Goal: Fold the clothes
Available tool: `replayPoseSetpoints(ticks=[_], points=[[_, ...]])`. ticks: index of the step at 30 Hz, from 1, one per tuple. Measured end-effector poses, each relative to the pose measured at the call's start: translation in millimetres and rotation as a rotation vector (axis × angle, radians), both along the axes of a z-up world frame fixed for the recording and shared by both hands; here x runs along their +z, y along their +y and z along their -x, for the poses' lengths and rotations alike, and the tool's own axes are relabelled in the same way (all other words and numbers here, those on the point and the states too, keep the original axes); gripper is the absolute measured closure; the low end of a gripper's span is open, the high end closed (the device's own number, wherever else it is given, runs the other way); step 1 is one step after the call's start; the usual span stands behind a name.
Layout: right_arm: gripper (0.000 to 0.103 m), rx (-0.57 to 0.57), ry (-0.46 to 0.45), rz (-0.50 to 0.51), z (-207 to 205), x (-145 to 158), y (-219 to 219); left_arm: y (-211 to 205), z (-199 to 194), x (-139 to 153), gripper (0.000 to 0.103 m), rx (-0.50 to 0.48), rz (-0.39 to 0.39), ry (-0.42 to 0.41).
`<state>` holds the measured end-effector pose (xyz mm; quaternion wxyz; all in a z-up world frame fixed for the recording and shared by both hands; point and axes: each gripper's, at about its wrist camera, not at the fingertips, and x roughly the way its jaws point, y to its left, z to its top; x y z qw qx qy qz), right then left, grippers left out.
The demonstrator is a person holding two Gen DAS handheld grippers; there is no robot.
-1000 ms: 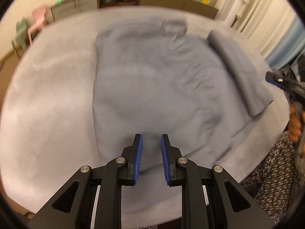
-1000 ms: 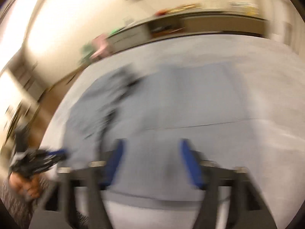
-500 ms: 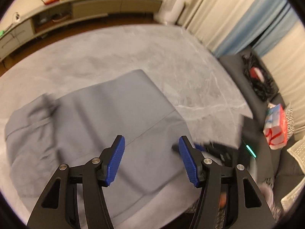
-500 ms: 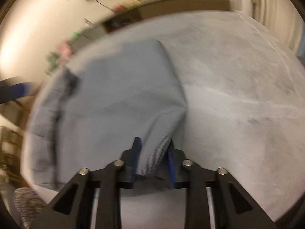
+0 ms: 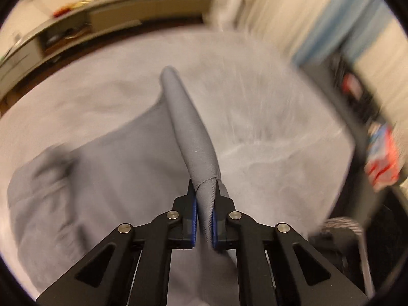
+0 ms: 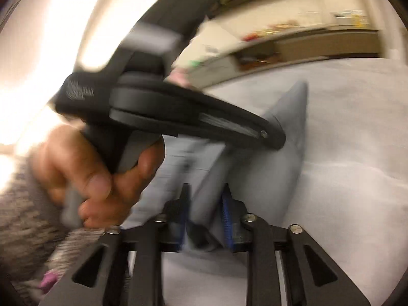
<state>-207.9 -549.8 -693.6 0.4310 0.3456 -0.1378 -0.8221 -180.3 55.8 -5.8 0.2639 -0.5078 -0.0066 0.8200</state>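
Beyond your work you have a pale grey marbled tabletop [image 5: 267,117], a long low cabinet [image 5: 114,17] against the far wall with small blurred items on top, pale and blue curtains [image 5: 318,20], and a red-and-white bag [image 5: 382,158] at the right.

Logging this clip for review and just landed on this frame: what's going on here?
A person is folding a grey garment on a pale grey surface, with a handheld gripper in each hand. The left gripper is clamped on a hemmed edge of the cloth, lifting it into a ridge. The right gripper also grips a fold of the garment, close beside the left hand. The rest lies rumpled on the surface. Both views are motion-blurred.
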Motion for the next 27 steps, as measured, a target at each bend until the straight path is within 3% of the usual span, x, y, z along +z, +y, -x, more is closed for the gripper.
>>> replayPoseSetpoints(ticks=[1,4,5,7,9,12,16,20,22,24,25,26,27], points=[[0.031,0.037,0.029,0.023,-6,5,-7,-40,-8,12,0.095,0.055,-0.050,0.020],[0.031,0.172,0.038,0.041,-14,7,-50,-162,-31,4,0.095,0.235,-0.110,0.015],[0.031,0.206,0.020,0.026,-14,3,-70,-184,-34,-15,0.093,0.271,-0.102,-0.031],[0.032,0.267,-0.020,-0.024,-13,-8,-120,-229,-39,-53,0.079,0.342,-0.084,-0.120],[0.034,0.304,-0.043,-0.113,-13,-24,-177,-257,-46,-85,0.076,0.420,-0.048,-0.143],[0.037,0.299,-0.038,-0.259,-14,-42,-234,-282,-62,-93,0.066,0.465,-0.202,-0.129],[0.037,0.245,-0.018,-0.331,-26,-31,-195,-298,-77,-81,0.065,0.491,-0.188,-0.053],[0.035,0.203,0.070,-0.343,-48,-8,-179,-338,-89,-97,0.067,0.597,-0.302,-0.084],[0.026,0.209,0.124,-0.374,-52,-1,-195,-333,-88,-106,0.074,0.579,-0.260,-0.123],[0.026,0.232,0.168,-0.442,-55,-1,-221,-322,-88,-111,0.074,0.538,-0.203,-0.133],[0.027,0.234,0.171,-0.486,-57,-18,-246,-316,-87,-113,0.074,0.518,-0.176,-0.139],[0.031,0.220,0.171,-0.551,-54,-30,-260,-313,-87,-114,0.074,0.499,-0.183,-0.149],[0.058,0.198,0.171,-0.596,-49,-36,-264,-310,-87,-115,0.075,0.481,-0.189,-0.160]])
